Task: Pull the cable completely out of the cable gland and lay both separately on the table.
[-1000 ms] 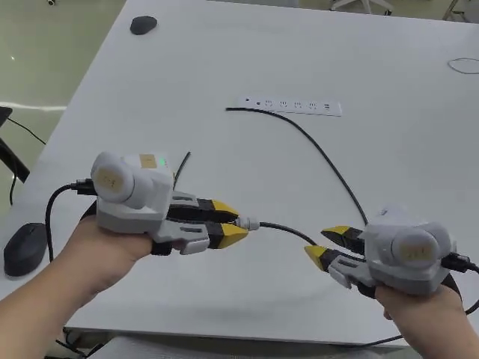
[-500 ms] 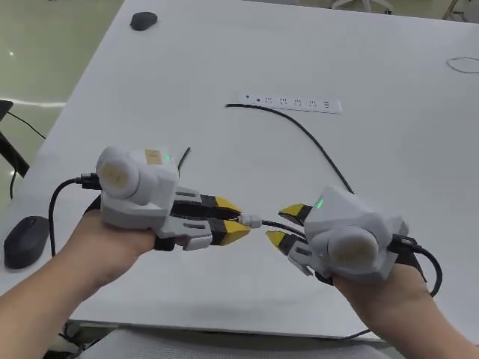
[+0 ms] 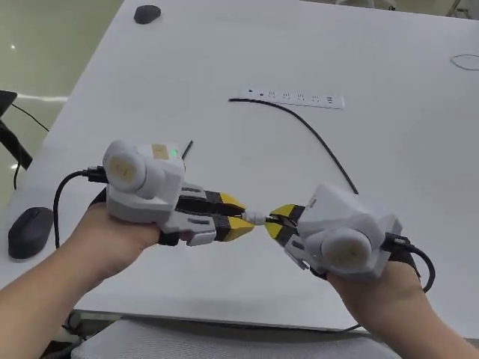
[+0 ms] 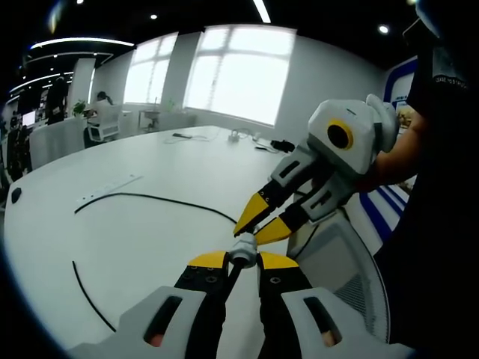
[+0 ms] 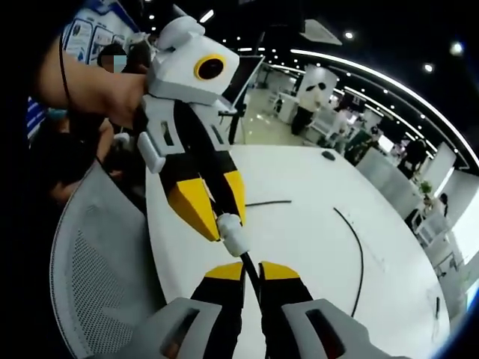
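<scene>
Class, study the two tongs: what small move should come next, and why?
Probably draw the right tongs straight away from the left tongs. The left ones clamp the white cable gland, the right ones grip the black cable just beside it, and the cable is not yet out.

Two grippers (image 3: 243, 217) (image 3: 275, 222), one cable gland (image 3: 257, 219), two mice (image 3: 147, 13) (image 3: 30, 232) — one power strip (image 3: 296, 98)

No legible text, label or number.

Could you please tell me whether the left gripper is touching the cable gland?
Touching. The left gripper view shows the left gripper with both yellow tips pressed against the white cable gland, with no gap on either side.
</scene>
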The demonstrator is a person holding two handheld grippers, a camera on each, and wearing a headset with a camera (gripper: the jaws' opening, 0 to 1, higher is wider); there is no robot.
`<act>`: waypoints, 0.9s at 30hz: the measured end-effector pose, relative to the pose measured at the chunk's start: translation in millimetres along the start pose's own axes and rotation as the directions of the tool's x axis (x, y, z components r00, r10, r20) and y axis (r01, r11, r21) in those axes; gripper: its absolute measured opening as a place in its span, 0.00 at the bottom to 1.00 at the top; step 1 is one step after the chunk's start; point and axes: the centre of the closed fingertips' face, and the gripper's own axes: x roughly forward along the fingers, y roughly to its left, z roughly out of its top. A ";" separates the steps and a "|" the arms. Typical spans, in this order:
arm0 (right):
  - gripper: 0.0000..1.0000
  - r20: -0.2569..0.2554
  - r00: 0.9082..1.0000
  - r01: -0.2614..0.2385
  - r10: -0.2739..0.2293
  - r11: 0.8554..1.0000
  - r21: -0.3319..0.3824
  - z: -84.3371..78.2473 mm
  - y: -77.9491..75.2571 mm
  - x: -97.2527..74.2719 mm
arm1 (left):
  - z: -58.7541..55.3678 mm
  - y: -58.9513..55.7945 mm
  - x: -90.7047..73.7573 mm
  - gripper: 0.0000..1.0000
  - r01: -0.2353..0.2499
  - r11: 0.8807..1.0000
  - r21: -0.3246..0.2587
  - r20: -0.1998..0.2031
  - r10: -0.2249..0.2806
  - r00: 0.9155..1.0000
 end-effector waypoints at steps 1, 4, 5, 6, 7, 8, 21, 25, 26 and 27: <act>0.01 0.001 1.000 0.001 -0.001 1.000 0.006 -0.3 -0.3 0.2 | 0.0 -0.5 0.1 0.15 0.001 1.000 -0.001 0.001 -0.001 1.000; 0.01 0.000 1.000 -0.006 0.006 1.000 0.031 -1.5 -0.8 0.7 | -0.1 0.0 0.5 0.15 0.000 1.000 -0.001 0.002 0.000 1.000; 0.01 0.000 1.000 -0.007 0.007 0.999 0.034 -1.7 -0.7 1.0 | -0.2 0.2 0.6 0.15 -0.001 1.000 -0.003 0.002 0.001 1.000; 0.01 0.001 1.000 -0.006 0.006 0.999 0.040 -1.7 -0.9 1.1 | 0.1 0.2 0.6 0.15 -0.002 1.000 -0.001 0.003 0.002 1.000; 0.01 0.002 1.000 -0.006 0.006 0.999 0.045 -1.7 -0.9 1.1 | 0.3 0.3 0.6 0.15 -0.002 1.000 -0.001 0.003 0.002 1.000; 0.01 0.003 1.000 -0.006 0.005 0.999 0.049 -1.6 -1.3 1.1 | 0.6 0.5 0.6 0.15 -0.003 1.000 0.000 0.005 0.003 1.000; 0.01 -0.008 1.000 0.016 -0.016 0.991 0.132 -14.6 -14.3 0.2 | 1.6 7.6 -0.7 0.15 -0.015 1.000 -0.009 0.013 0.015 1.000; 0.01 -0.010 1.000 0.029 -0.028 0.982 0.189 -22.7 -20.6 -2.2 | 3.1 7.8 -2.2 0.15 -0.013 1.000 -0.014 0.019 0.013 1.000; 0.01 -0.011 0.999 0.033 -0.032 0.979 0.199 -25.6 -22.6 -2.6 | 3.6 8.1 -2.4 0.15 -0.014 1.000 -0.011 0.020 0.015 1.000; 0.00 -0.013 0.999 0.035 -0.033 0.977 0.212 -28.0 -23.3 -2.6 | 4.0 8.1 -2.3 0.15 -0.014 1.000 -0.011 0.021 0.014 1.000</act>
